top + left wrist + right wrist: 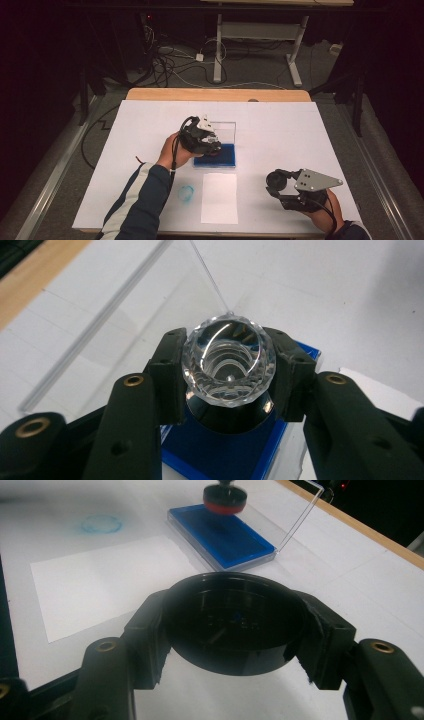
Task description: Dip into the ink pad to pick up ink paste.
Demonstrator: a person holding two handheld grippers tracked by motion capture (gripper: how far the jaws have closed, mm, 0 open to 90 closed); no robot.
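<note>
Holding a stamp [229, 365] in the left gripper [202, 140]: jaws clamped on its faceted clear knob, one pad [167, 375] on each side, knob seen end-on in the left gripper view. The stamp's dark body sits below the knob, over the blue ink pad [216, 156].

Landmark = ink pad, a flat blue tray with a clear hinged lid [223, 131] standing open at its far edge.
- Stamp: in the right gripper view its black-and-red base [224, 500] sits at the pad's far end, at or just above the blue surface. Contact vs. small gap: cannot tell.
- Left hand [172, 152]: just left of the pad, gripper reaching in over the pad's left part.
- White paper sheet [219, 197]: directly on the near side of the pad, close to it, lying flat.
- Blue ring-shaped stamp print [186, 193]: near-left of the pad, on the table cover just left of the sheet.
- Right gripper [280, 192]: well to the near-right of the pad, apart from it. Jaws closed on a round black cap [235, 627], pads gripping its rim on both sides; the cap is held clear of the sheet.
- White table cover [280, 130] under everything, wooden table edge [215, 94] beyond the pad's far side.
</note>
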